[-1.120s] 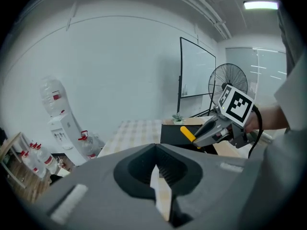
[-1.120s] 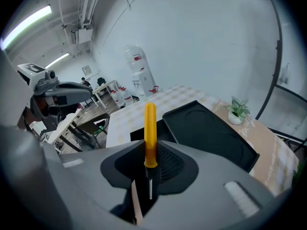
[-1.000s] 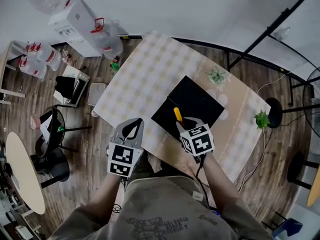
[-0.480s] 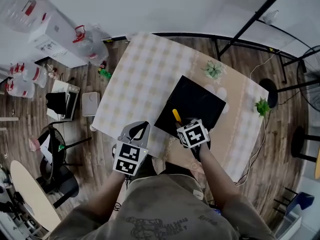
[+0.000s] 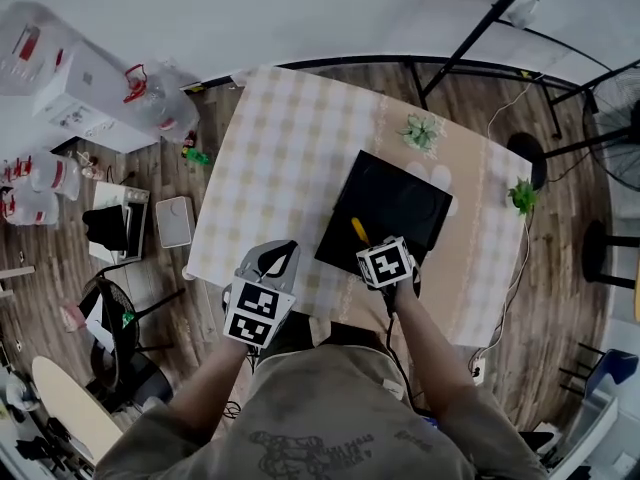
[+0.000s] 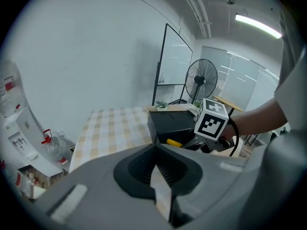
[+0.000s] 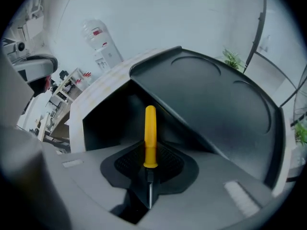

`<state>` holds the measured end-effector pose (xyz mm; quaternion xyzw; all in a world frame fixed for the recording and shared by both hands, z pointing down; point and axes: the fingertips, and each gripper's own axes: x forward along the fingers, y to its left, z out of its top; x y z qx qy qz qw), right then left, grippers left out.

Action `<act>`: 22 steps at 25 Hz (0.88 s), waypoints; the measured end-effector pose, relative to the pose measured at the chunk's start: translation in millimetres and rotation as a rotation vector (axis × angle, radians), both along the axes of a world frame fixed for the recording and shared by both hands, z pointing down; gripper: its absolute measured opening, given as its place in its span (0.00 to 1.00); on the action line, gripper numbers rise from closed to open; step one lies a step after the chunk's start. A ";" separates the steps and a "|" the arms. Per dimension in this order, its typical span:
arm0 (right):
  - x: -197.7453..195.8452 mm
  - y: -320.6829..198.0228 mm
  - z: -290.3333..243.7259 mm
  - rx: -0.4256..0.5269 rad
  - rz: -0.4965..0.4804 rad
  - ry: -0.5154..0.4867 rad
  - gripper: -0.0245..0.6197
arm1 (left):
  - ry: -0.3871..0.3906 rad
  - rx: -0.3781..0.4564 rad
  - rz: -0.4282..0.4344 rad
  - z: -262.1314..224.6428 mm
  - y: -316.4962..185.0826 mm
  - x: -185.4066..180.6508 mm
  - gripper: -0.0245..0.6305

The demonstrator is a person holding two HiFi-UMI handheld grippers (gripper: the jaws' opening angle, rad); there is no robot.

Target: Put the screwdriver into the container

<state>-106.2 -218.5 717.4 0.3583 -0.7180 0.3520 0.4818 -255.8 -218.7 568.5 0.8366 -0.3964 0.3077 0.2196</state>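
The black square container (image 5: 395, 200) lies on the checked table, right of the middle. My right gripper (image 5: 368, 248) hangs over its near left corner, pointing steeply down, shut on the screwdriver (image 5: 357, 230). In the right gripper view the yellow handle (image 7: 150, 131) sticks out forward between the pads of the right gripper (image 7: 149, 158), toward the container's corner (image 7: 211, 99). The thin metal shaft runs back between the jaws. My left gripper (image 5: 271, 260) hovers at the table's near edge, left of the container, jaws together and holding nothing. The left gripper view shows the left gripper (image 6: 154, 150), the container (image 6: 168, 123) and the handle (image 6: 173, 142).
The table (image 5: 275, 148) wears a pale checked cloth. Two small green plants (image 5: 422, 130) (image 5: 520, 196) stand beyond and right of the container. Water bottles and boxes (image 5: 100, 88) clutter the floor at the left. A fan (image 5: 615, 128) and black stand legs (image 5: 480, 38) are at the right.
My right gripper has sunk and tipped steeper over the container's near corner, still holding the screwdriver. The left gripper has dropped a little toward the table edge.
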 end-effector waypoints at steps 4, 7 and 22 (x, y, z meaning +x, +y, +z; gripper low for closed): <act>-0.3 0.0 1.5 0.009 0.037 0.014 0.20 | -0.007 -0.011 0.018 3.8 -2.7 -5.7 0.04; 0.5 0.4 1.5 0.018 0.052 0.014 0.23 | -0.018 -0.013 0.037 4.7 -1.8 -5.8 0.04; 11.6 -8.3 -100.5 0.190 0.134 -0.159 0.19 | -0.032 0.121 0.090 -51.2 -13.0 5.4 0.04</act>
